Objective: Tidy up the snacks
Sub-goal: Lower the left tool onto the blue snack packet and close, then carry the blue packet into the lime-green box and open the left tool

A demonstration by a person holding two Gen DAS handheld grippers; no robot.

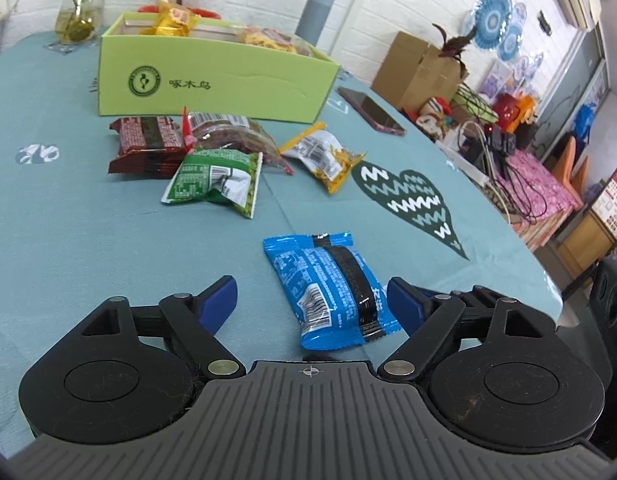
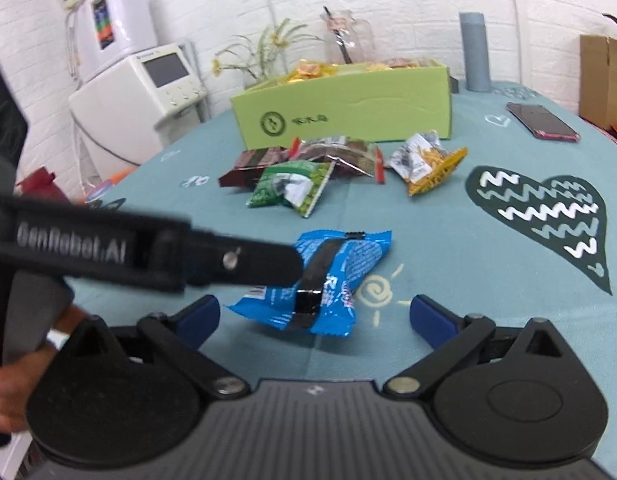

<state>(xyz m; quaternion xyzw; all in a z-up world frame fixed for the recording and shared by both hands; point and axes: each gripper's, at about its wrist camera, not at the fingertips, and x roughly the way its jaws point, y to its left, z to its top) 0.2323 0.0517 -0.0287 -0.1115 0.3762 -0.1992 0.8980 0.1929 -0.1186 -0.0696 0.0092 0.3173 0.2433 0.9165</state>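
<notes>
Blue-padded jaws of our left gripper (image 1: 312, 300) and right gripper (image 2: 314, 316) stand released around a blue snack packet (image 1: 328, 290) lying flat on the tabletop (image 1: 68, 220). We judge it light, crinkly and slippery, best pinched across its puffed middle. Black band, barcode; green box (image 1: 212, 76) beyond.

Glossy plastic-film blue snack packet (image 1: 332, 292); matt cloth tablecloth (image 1: 88, 220); matt green cardboard box (image 1: 212, 80).
</notes>
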